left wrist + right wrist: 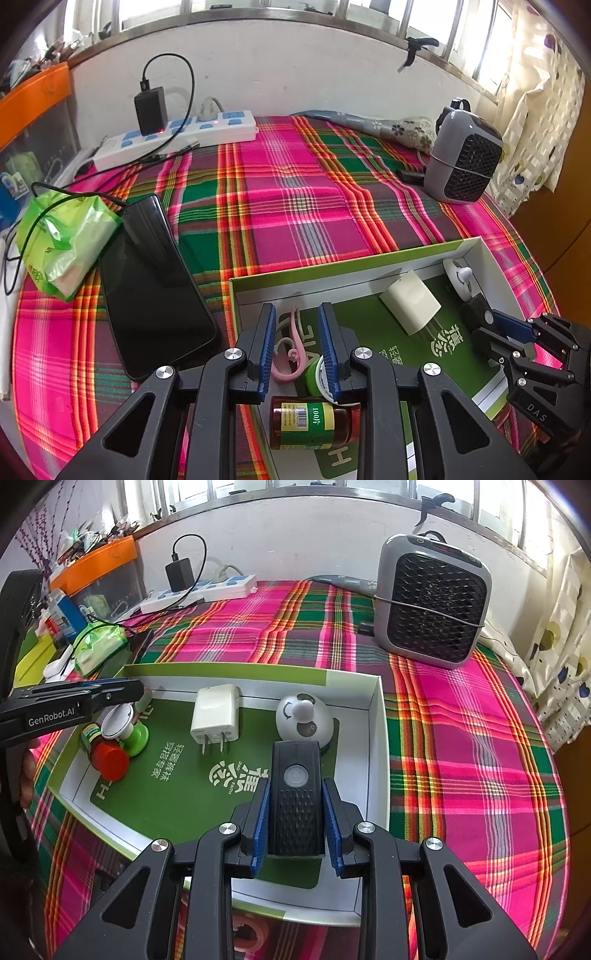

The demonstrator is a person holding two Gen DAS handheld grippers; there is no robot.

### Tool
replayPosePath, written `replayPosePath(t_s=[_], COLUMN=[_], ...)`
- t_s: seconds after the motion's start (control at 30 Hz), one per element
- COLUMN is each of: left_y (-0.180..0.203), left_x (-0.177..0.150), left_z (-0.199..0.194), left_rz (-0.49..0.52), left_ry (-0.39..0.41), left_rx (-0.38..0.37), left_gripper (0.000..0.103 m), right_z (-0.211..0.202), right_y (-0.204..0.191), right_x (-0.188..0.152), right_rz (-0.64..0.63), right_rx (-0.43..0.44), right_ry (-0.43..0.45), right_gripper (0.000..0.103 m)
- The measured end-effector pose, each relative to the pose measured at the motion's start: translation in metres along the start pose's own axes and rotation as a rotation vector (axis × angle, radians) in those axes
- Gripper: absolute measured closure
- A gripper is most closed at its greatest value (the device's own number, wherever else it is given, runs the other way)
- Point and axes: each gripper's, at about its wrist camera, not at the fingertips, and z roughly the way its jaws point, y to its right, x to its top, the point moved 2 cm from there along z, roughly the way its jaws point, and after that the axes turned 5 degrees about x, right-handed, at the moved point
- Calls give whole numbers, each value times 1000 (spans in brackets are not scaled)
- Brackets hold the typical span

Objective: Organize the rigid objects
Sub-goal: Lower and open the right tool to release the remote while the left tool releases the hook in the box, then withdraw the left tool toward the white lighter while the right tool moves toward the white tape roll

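A shallow white-and-green box (pixel 332 266) lies on the plaid cloth. It holds a white charger plug (pixel 214 712), a white round knob piece (pixel 304 720), a pink hook (pixel 291 354), a small green bottle (pixel 127 731) and an amber bottle (pixel 310 424) with a red cap, lying on its side. My left gripper (pixel 296 308) hovers open over the box's left end, with the pink hook below the gap between its fingers. My right gripper (pixel 295 786) is shut on a black device with a round button (pixel 295 775), held over the box's right part beside the knob piece.
Left of the box lie a black phone (pixel 155 288) on a cable and a green tissue pack (pixel 62 236). A power strip (pixel 177 136) with an adapter sits by the back wall. A grey fan heater (pixel 432 598) stands at the back right. Bare plaid cloth spreads right of the box.
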Motion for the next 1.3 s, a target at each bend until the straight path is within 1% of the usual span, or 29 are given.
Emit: replayPosePath(t_s=[0.2, 0.23, 0.3, 0.37, 0.77, 0.87, 1.1, 1.3], left_y=[0, 0, 1, 1, 4, 7, 13, 19], left_x=[-1, -1, -2, -3, -7, -10, -19, -37], left_z=[-3, -4, -5, -7, -23, -33, -57, -78], left_rz=[-7, -5, -2, -4, -1, 11, 17, 20], left_ry=[3, 5, 7, 9, 35, 57, 92, 116], left_rx=[-8, -5, -5, -9, -6, 11, 0, 11], left_gripper=[75, 74, 73, 73, 71, 71, 71, 71], right_z=[-3, -4, -5, -6, -18, -22, -35, -51], right_y=[0, 0, 0, 0, 1, 0, -1, -1], right_x=[0, 0, 0, 0, -2, -3, -8, -15], right_rz=[2, 3, 5, 8, 25, 28, 39, 56], right_rx=[-5, -5, -7, -13, -20, -20, -28, -34], right_ry=[11, 14, 16, 21, 49, 59, 77, 102], right_gripper=[73, 72, 65, 64, 61, 60, 60, 60])
